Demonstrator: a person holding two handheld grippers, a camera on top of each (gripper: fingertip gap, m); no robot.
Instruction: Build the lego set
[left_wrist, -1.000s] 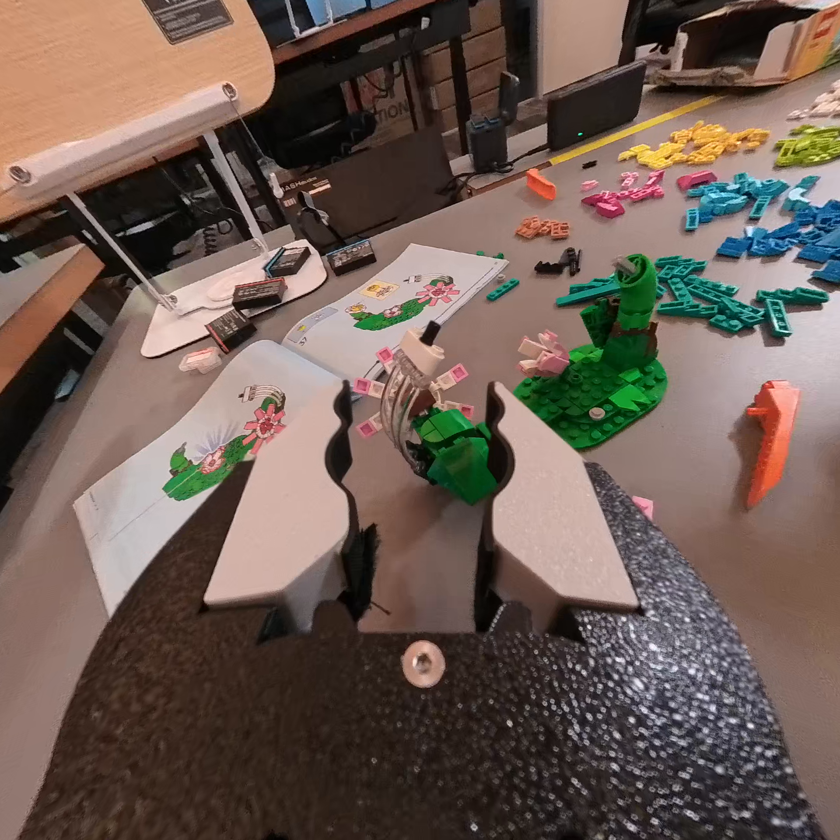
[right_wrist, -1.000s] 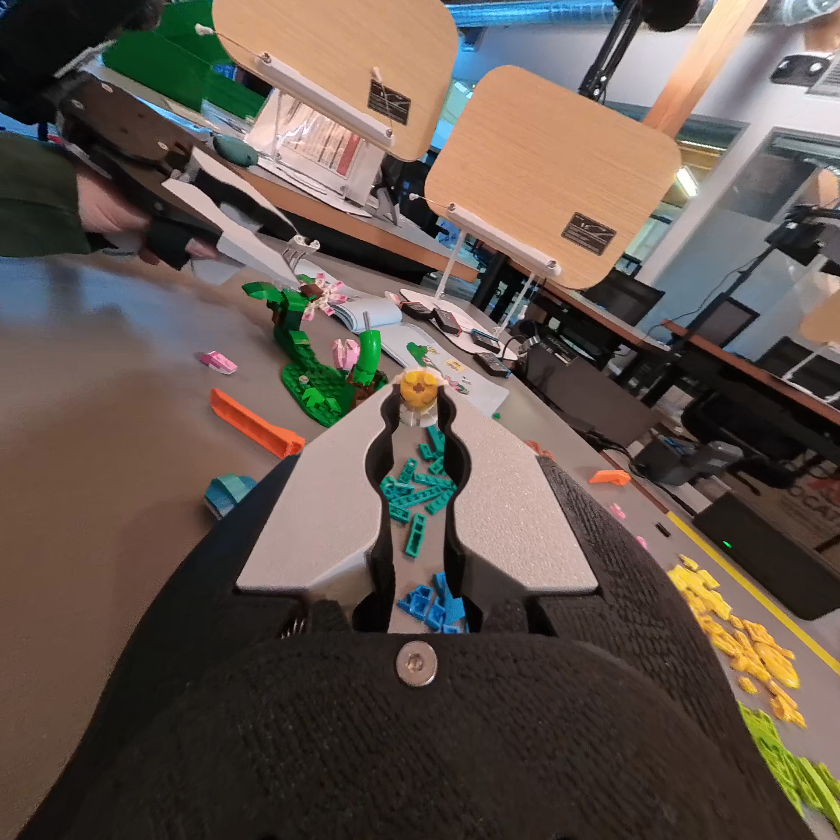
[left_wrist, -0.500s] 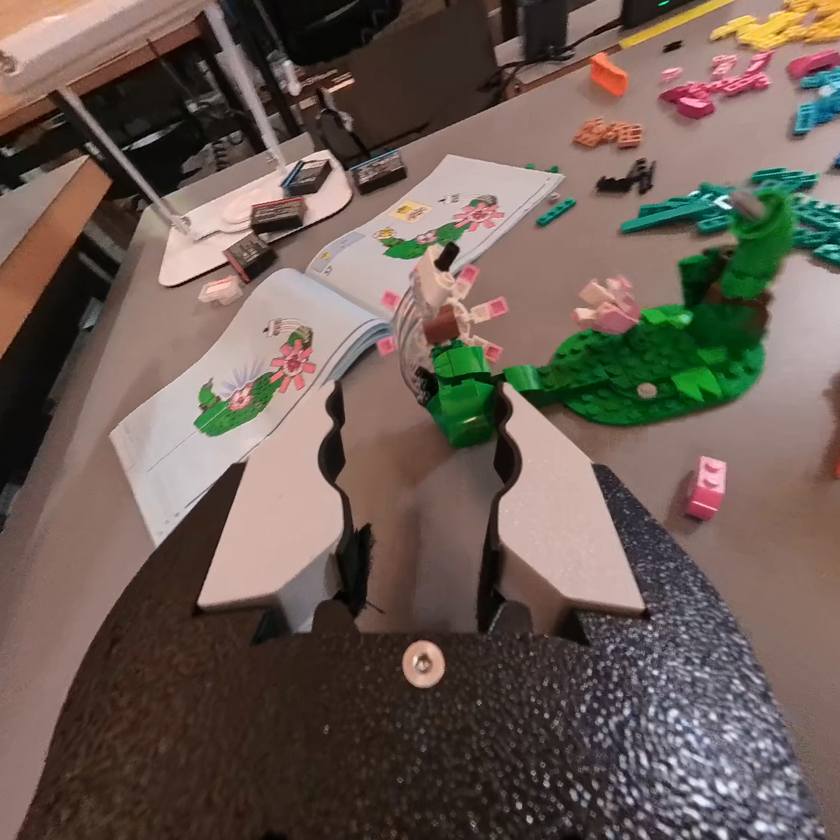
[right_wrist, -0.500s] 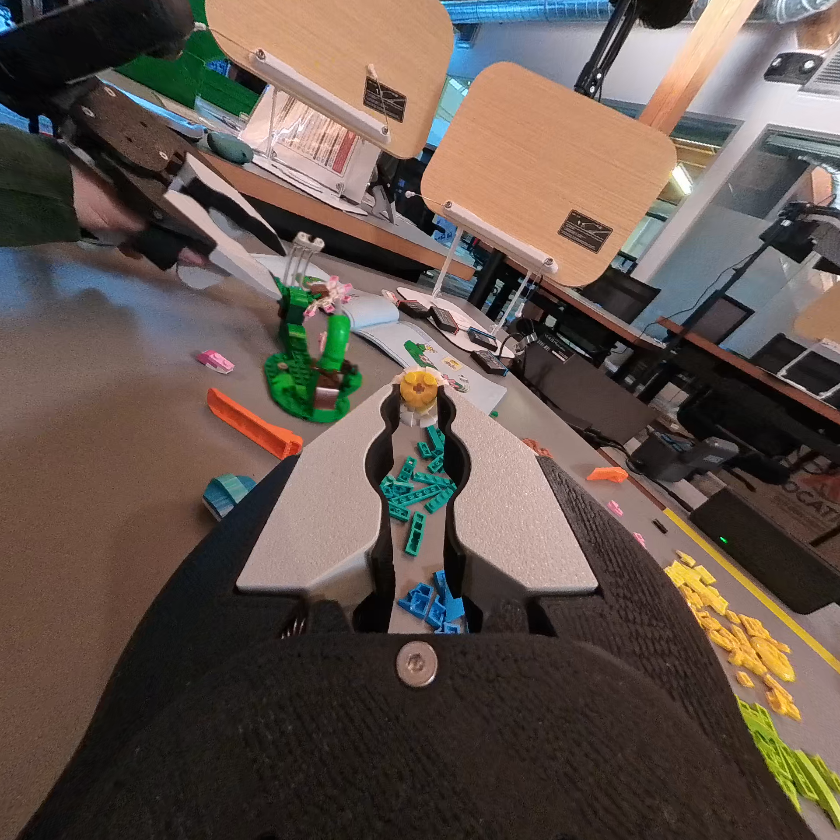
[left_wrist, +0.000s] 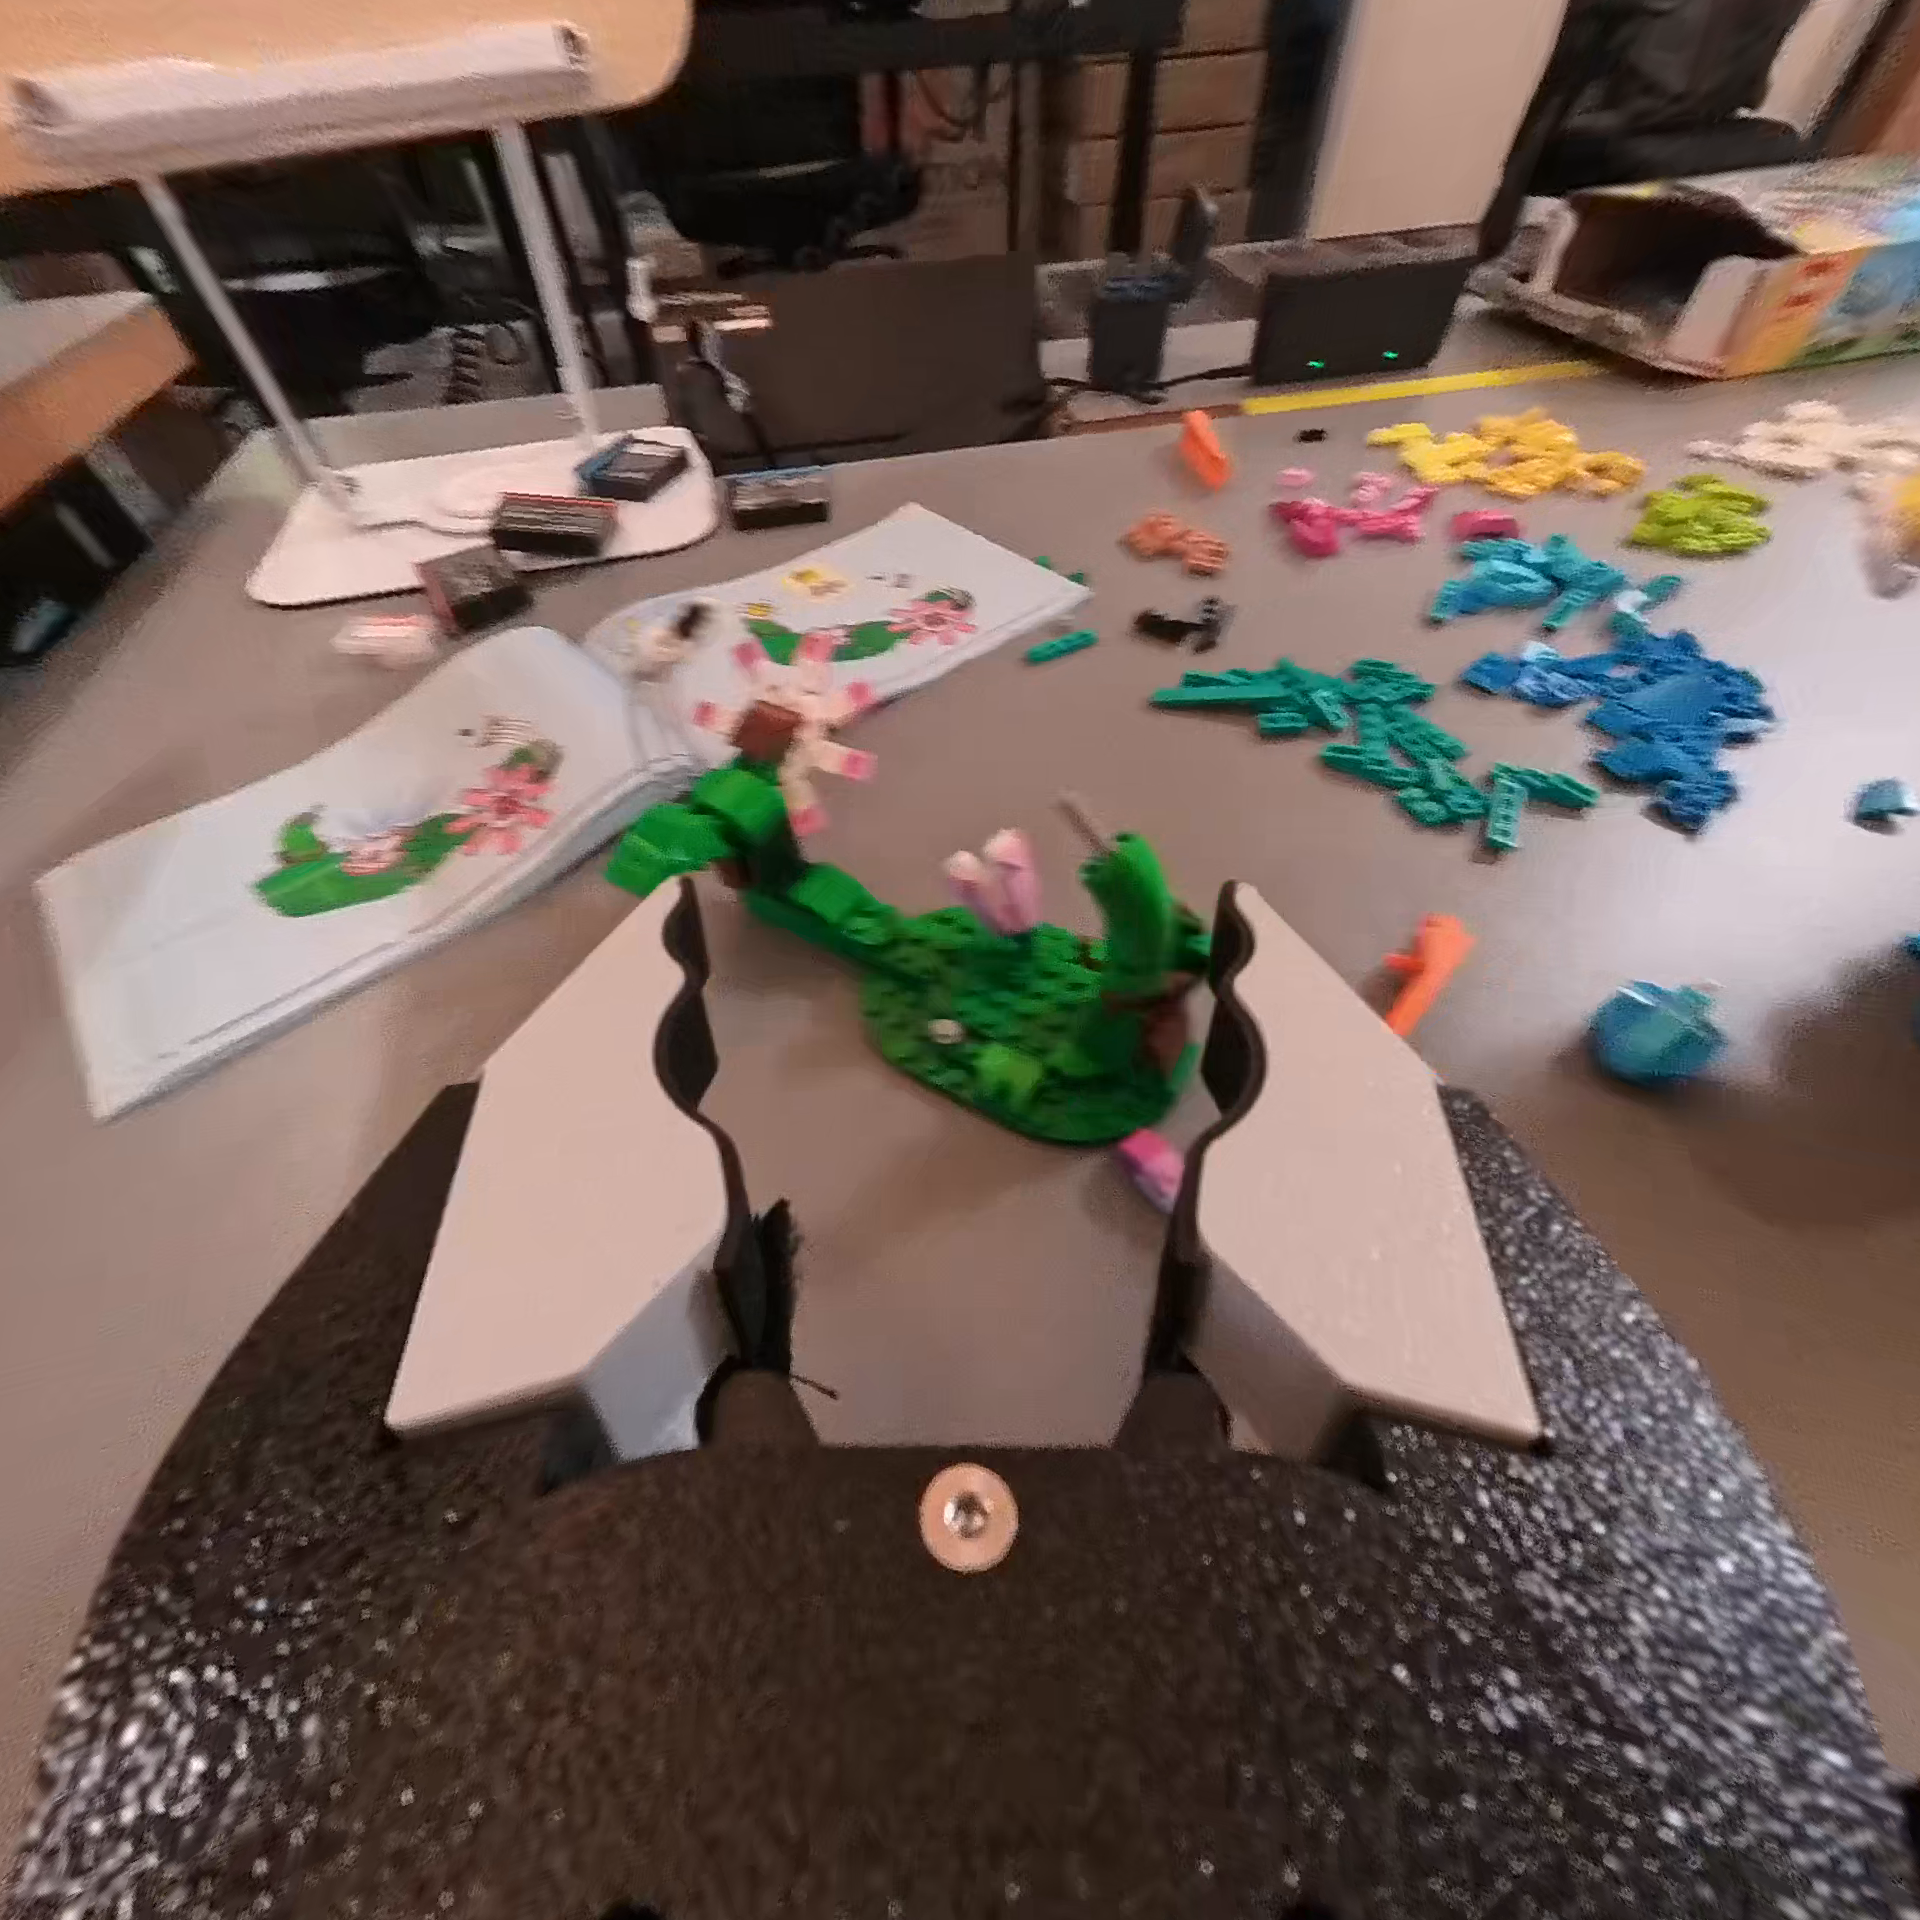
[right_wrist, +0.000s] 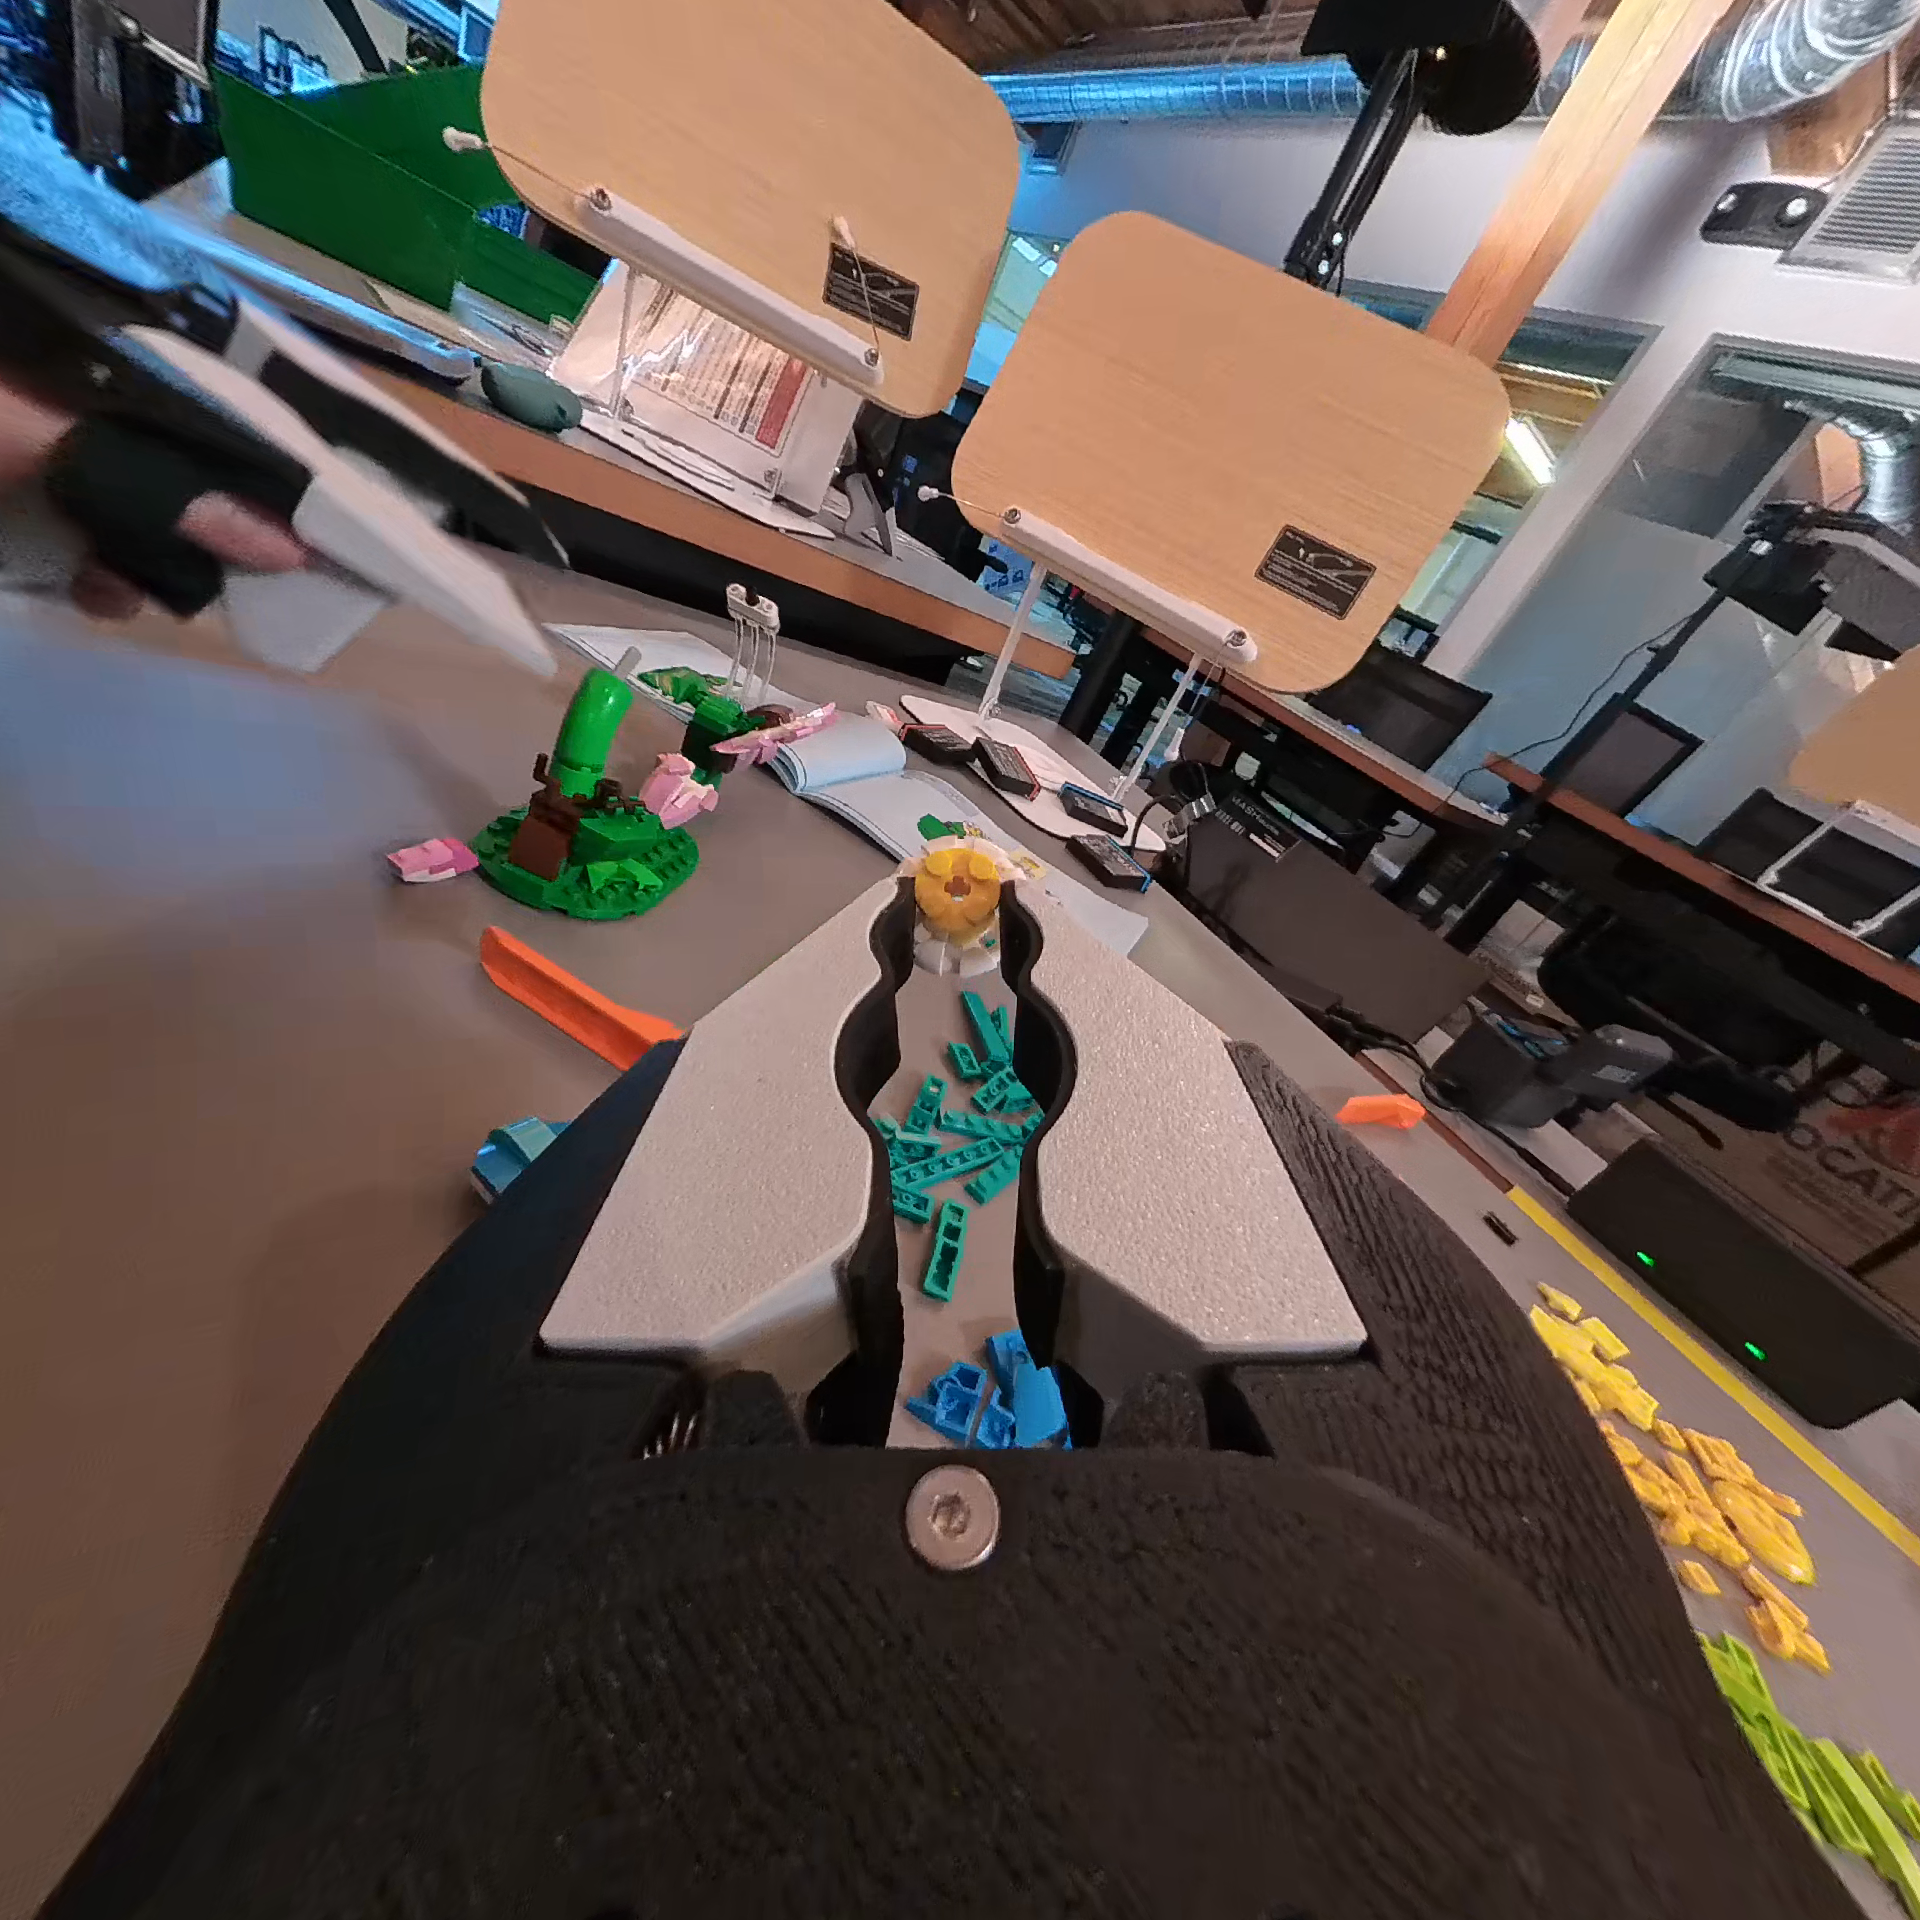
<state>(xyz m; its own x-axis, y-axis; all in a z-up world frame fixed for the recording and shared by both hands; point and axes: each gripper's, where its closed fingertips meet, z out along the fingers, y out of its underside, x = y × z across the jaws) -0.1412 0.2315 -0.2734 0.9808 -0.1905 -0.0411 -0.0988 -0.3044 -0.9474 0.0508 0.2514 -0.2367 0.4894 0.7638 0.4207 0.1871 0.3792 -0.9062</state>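
Observation:
The green lego base (left_wrist: 997, 1023) stands on the grey table, carrying a curved green stem (left_wrist: 1127, 904), a pale pink bud (left_wrist: 997, 894) and a side branch with a pink-and-white flower (left_wrist: 800, 743). My left gripper (left_wrist: 956, 914) is open wide and empty, just in front of and above the base. It also shows in the right wrist view (right_wrist: 416, 561), blurred, above the model (right_wrist: 582, 831). My right gripper (right_wrist: 958, 940) is shut on a small yellow-and-white flower piece (right_wrist: 954, 891), held above the table to the right of the model.
The open instruction booklet (left_wrist: 395, 831) lies left of the model. An orange brick separator (left_wrist: 1429, 966) and a loose pink brick (left_wrist: 1148, 1164) lie near the base. Sorted piles lie to the right: teal (left_wrist: 1382, 727), blue (left_wrist: 1652, 707), yellow (left_wrist: 1507, 457). Wooden stands (right_wrist: 1226, 447) rise behind. Measured from the fingertips, the loose pink brick (left_wrist: 1148, 1164) is 7 cm or so from the left gripper and 20 cm from the right.
My left gripper carried the green branch with the pink flower onto the base, let go, opened wider and drew back. The model turned on the table. My right gripper kept its hold.

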